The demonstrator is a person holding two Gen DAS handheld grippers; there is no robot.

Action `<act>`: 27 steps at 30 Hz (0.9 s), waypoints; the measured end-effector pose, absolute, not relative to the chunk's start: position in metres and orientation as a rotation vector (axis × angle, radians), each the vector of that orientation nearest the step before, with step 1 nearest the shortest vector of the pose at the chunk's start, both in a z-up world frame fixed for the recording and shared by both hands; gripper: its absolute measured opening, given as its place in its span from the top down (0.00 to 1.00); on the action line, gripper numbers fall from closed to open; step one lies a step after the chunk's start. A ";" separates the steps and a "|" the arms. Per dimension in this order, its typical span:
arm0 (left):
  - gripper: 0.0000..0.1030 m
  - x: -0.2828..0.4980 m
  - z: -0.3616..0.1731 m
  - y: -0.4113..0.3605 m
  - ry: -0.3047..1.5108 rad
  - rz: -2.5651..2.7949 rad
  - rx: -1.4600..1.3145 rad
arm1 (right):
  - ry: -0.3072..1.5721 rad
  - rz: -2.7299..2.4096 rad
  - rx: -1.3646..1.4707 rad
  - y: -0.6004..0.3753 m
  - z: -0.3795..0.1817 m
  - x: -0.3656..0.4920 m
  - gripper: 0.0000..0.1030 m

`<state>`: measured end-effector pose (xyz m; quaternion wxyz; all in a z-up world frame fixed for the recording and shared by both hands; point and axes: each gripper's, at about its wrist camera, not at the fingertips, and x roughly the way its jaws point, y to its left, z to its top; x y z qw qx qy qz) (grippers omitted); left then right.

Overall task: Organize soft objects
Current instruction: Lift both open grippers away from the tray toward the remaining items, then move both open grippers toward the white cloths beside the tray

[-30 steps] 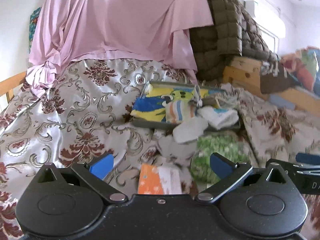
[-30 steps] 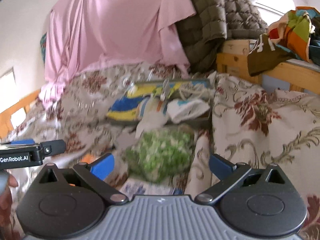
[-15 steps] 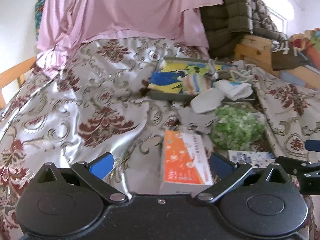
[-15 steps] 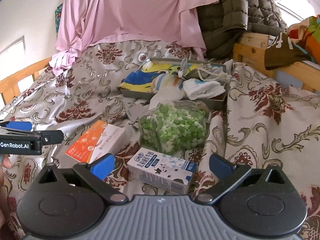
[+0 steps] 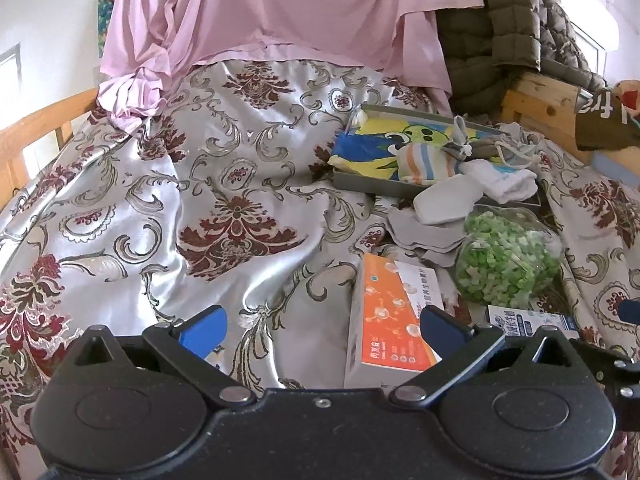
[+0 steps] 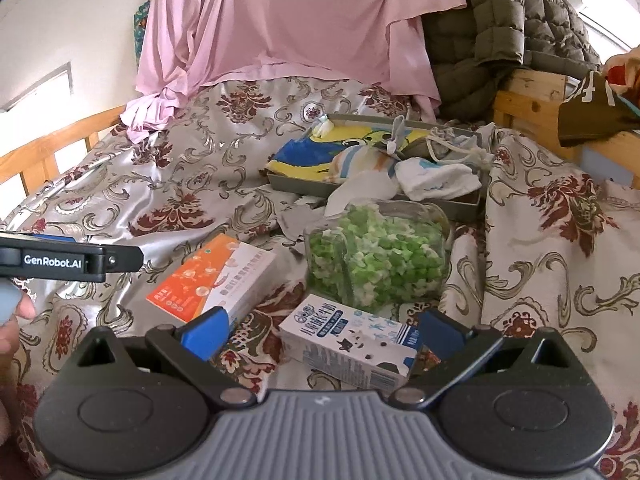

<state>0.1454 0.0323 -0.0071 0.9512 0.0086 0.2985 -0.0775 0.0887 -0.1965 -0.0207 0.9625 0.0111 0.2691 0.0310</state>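
Socks [image 6: 436, 178] spill over the near edge of the far tray [image 6: 304, 188] on the bed, beyond the boxes; right gripper [image 6: 320, 330] sits nearer; both grippers gape empty, left gripper [image 5: 320, 322] included.

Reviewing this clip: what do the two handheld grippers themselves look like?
The left gripper has a smooth black body, black linkage arms with silver pivots and blue finger pads. The right gripper matches it, but with a ribbed grey body. The left one's side reads "GenRobot.AI" in white.
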 end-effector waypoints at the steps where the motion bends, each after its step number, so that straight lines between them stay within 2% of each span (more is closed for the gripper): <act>1: 0.01 0.147 -0.007 0.033 0.608 -0.156 0.012 | 0.544 0.063 0.024 -0.197 -0.021 0.089 0.00; 13: 0.01 0.165 -0.010 0.036 0.572 -0.123 -0.088 | 0.497 0.060 0.051 -0.200 -0.018 0.098 0.00; 27: 0.01 0.228 -0.015 0.014 0.514 -0.237 -0.072 | 0.454 -0.035 0.090 -0.229 -0.009 0.146 0.00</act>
